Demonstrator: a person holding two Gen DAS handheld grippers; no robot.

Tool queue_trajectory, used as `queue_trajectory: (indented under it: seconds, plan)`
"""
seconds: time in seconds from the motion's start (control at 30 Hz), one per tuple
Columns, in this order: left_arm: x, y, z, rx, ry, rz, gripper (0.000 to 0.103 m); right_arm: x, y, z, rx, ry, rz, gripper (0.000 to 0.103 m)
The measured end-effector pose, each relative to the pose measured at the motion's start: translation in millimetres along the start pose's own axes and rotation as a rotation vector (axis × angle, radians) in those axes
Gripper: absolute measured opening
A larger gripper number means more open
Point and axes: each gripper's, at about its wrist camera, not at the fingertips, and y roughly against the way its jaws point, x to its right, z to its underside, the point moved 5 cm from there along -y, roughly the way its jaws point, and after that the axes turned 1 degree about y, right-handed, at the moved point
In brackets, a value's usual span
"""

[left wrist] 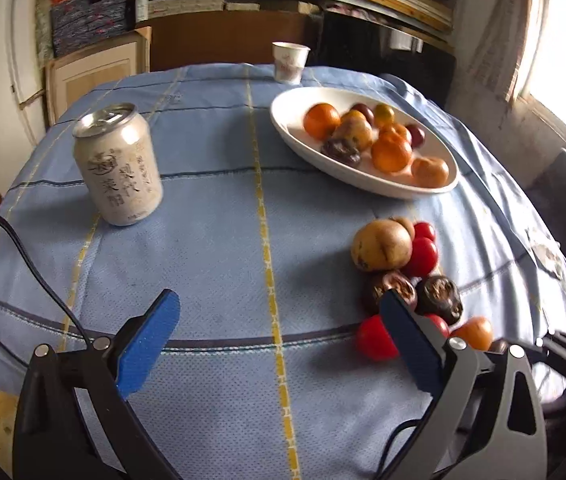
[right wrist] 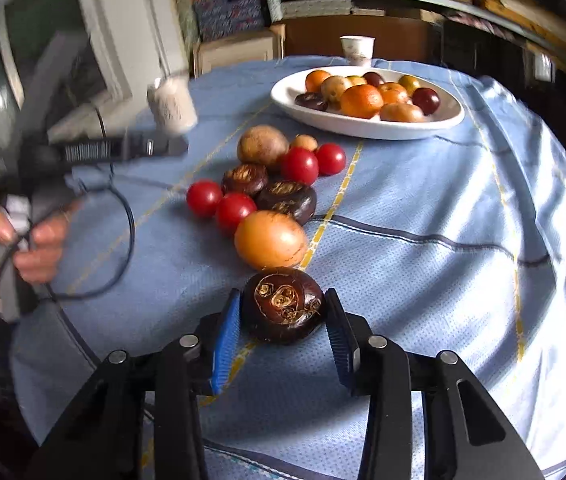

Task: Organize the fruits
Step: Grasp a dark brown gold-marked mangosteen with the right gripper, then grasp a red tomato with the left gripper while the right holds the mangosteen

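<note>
A white oval dish [left wrist: 283,122] [right wrist: 283,96] holds several oranges and dark fruits at the far right of the table. A loose pile lies nearer: a tan round fruit [left wrist: 381,244], red tomatoes [right wrist: 299,165], dark brown water chestnuts [right wrist: 287,198] and an orange fruit [right wrist: 270,239]. My right gripper [right wrist: 283,314] is shut on a dark brown water chestnut [right wrist: 283,304], its blue pads touching both sides just above the cloth. My left gripper [left wrist: 279,316] is open and empty above the cloth, left of the pile.
A beige drink can [left wrist: 118,164] stands at the left. A paper cup [left wrist: 289,61] stands behind the dish. A blue checked cloth [left wrist: 211,240] covers the table. A black cable [right wrist: 123,216] trails from the left gripper, held by a hand [right wrist: 23,240].
</note>
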Motion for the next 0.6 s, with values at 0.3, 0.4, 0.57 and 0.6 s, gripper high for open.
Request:
queue_trajectory:
  seconds: [0.3, 0.4, 0.57, 0.6]
  plan:
    - [34.0, -0.9, 18.3, -0.035, -0.202, 0.111, 0.060, 23.4, 18.9, -2.2, 0.112, -0.140, -0.105, 0.042]
    - [45.0, -2.3, 27.7, -0.040, -0.266, 0.114, 0.058, 27.4, 19.8, -1.6, 0.116, -0.162, -0.113, 0.042]
    - [62.7, -1.1, 39.8, -0.034, -0.352, 0.130, 0.054, 26.4, 18.8, -2.3, 0.114, -0.158, -0.122, 0.042]
    - [64.7, -1.7, 40.9, -0.035, -0.359, 0.134, 0.053, 26.4, 18.6, -2.2, 0.113, -0.159, -0.121, 0.042]
